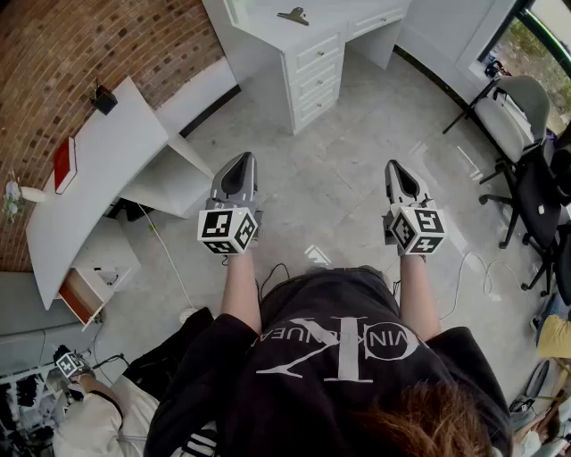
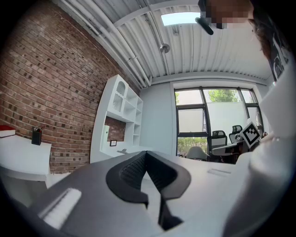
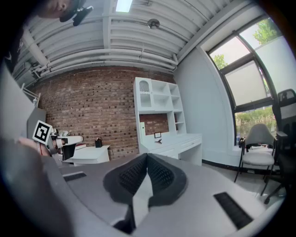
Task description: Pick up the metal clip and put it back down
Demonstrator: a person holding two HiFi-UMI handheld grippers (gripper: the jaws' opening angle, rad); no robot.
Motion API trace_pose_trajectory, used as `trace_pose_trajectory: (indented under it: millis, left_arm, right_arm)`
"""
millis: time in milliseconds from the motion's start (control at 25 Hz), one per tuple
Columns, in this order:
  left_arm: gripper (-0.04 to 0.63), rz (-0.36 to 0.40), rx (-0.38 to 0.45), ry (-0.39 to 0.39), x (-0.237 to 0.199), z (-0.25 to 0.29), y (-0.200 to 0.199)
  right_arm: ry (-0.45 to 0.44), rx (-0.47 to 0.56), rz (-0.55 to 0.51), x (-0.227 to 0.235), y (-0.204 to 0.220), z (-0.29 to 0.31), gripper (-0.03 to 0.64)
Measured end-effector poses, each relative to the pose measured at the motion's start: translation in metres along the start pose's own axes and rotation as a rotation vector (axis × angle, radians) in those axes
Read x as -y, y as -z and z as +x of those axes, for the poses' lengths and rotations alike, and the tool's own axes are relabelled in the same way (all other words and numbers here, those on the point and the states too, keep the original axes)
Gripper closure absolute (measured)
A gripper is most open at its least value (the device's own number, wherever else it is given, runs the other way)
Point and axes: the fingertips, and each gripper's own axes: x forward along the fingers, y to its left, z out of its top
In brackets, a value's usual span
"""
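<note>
Eyeballing this one from across the room, the metal clip (image 1: pixel 293 15) sits on top of the white desk (image 1: pixel 263 34) at the far end, near the desk's back edge and well apart from both grippers; the right gripper view catches it too, just a tiny dark shape on the desktop below the shelf unit (image 3: pixel 159 99); it's too small from here to tell which way it's facing. The left gripper (image 1: pixel 239 171) and the right gripper (image 1: pixel 400 174) are held out over the grey floor (image 1: pixel 339 196); each has its jaws pressed together at the tips with nothing between them, so whichever one goes for the clip has to spread first. As for handling, my guess is it's a spring clip made of thin metal; light, stiff, not fragile at all, but smooth enough to be slippery against the ribbed pads, and it'll probably skate on that glossy desktop if it gets nudged from the side. I'd pinch the part that sticks up highest, which is most likely the handles, squarely across the flat faces rather than on an edge; a firm squeeze shouldn't hurt it; setting it back down is low risk since a short drop won't damage it.
</note>
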Motion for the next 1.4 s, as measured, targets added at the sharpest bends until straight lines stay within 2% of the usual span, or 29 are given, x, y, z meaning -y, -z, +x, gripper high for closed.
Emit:
trace_pose_trajectory:
  millis: [720,920,1040,1400]
  left_arm:
    - [0.584,-0.021,-0.037,0.027,-0.006,0.021,0.016]
    - [0.586,-0.024,-0.043,0.013,-0.023,0.047,0.019]
    - [0.586,-0.018,-0.05,0.015,-0.035,0.068,0.02]
    - [0.585,-0.024,-0.079,0.008,-0.082,0.147,0.021]
  right_arm:
    - [0.026,-0.03,-0.011,0.009,0.008,0.018,0.601]
    - [0.007,-0.021,0.002,0.019,0.006,0.052,0.59]
    - [-0.002,-0.028,0.008,0.027,0.004,0.078,0.529]
    - [-0.004,-0.065,0.028,0.055,0.0,0.17,0.528]
